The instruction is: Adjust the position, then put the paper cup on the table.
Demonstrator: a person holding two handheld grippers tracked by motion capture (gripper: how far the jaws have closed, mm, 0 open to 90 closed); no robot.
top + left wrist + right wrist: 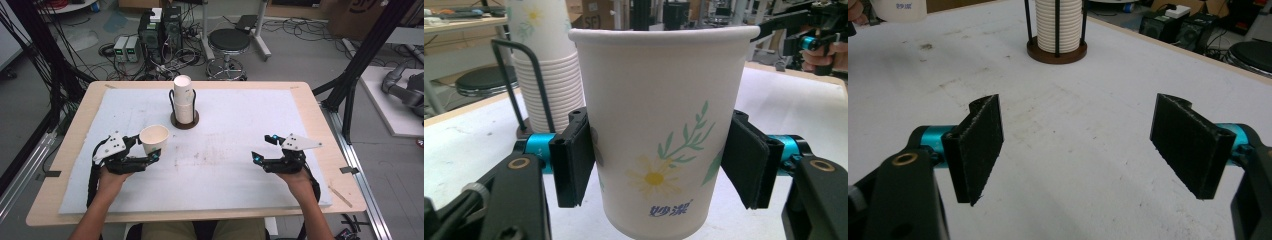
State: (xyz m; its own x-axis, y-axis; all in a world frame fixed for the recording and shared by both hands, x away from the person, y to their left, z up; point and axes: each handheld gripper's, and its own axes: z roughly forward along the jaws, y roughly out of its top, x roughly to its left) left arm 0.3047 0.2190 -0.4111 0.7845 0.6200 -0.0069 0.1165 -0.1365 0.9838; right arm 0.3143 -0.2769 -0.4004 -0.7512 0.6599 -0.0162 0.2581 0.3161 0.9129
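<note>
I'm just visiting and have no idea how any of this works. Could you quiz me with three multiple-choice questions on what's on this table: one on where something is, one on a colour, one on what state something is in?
1. Where does the stack of paper cups stand?
A. In a wire holder on a round brown base, at the far middle of the table
B. Beside the right gripper
C. On the stool

2. What colour is the centre of the flower printed on the held cup?
A. Red
B. Yellow
C. Purple

3. How are the fingers of the right gripper set?
A. Closed on a cup
B. Closed on nothing
C. Spread wide with nothing between them

Answers: 1 A, the high view shows the stack in its holder, far centre. 2 B, the left gripper view shows a yellow-centred daisy. 3 C, the right gripper view shows bare table between its fingers, while the left gripper holds the cup.
</note>
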